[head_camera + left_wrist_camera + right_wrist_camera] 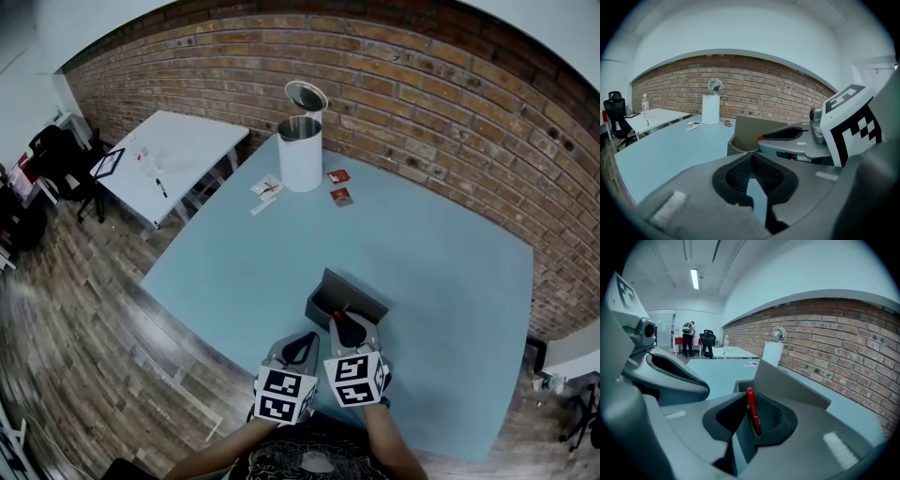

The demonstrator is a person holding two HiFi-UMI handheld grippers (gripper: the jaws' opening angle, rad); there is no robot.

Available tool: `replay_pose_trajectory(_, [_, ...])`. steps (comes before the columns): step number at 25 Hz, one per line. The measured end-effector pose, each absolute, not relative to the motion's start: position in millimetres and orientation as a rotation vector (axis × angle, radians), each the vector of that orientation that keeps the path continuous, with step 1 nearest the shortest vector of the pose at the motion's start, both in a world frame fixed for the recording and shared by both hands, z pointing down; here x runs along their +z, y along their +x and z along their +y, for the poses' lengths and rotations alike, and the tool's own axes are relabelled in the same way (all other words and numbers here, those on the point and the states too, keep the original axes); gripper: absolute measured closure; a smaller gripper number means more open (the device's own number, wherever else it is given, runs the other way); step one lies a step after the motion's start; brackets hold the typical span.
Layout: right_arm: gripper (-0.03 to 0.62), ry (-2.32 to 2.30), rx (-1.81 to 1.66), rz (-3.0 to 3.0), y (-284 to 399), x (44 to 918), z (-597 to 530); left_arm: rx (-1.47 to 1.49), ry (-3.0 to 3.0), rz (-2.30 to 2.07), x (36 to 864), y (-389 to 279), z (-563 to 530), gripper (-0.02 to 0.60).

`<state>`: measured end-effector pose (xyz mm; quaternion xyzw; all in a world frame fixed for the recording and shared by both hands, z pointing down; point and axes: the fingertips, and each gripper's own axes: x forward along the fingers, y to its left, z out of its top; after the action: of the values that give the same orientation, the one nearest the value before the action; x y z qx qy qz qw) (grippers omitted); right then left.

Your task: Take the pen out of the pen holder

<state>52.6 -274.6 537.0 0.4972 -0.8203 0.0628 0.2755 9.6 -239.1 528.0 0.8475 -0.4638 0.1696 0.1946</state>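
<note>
Your right gripper [348, 323] is clamped on the pen [753, 412] at the holder's [362, 293] near edge.
Only a short red stretch of pen shows. The rest is sunk between the pads [771, 416], and you cannot tell whether the low end is inside the holder. Its long axis runs along the jaw seam, with the visible end tipped up and far. Your left gripper [752, 157], just left, has its jaws together on nothing.
</note>
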Motion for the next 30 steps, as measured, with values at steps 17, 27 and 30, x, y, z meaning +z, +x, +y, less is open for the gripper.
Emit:
replay_pose_trajectory(17, [0.546,1.425,0.045,-2.178,62,519,-273,0.457,2.380,-1.300,528,5,-232,0.581])
replay_pose_trajectory(27, [0.546,1.500,-0.044,-2.204,68,493,-266,0.442,2.414,-1.268,522,13,-227,0.581])
replay_pose_trajectory(30, [0.546,1.519,-0.072,-2.207,67,485,-262,0.441,2.425,-1.260,521,13,-224,0.581])
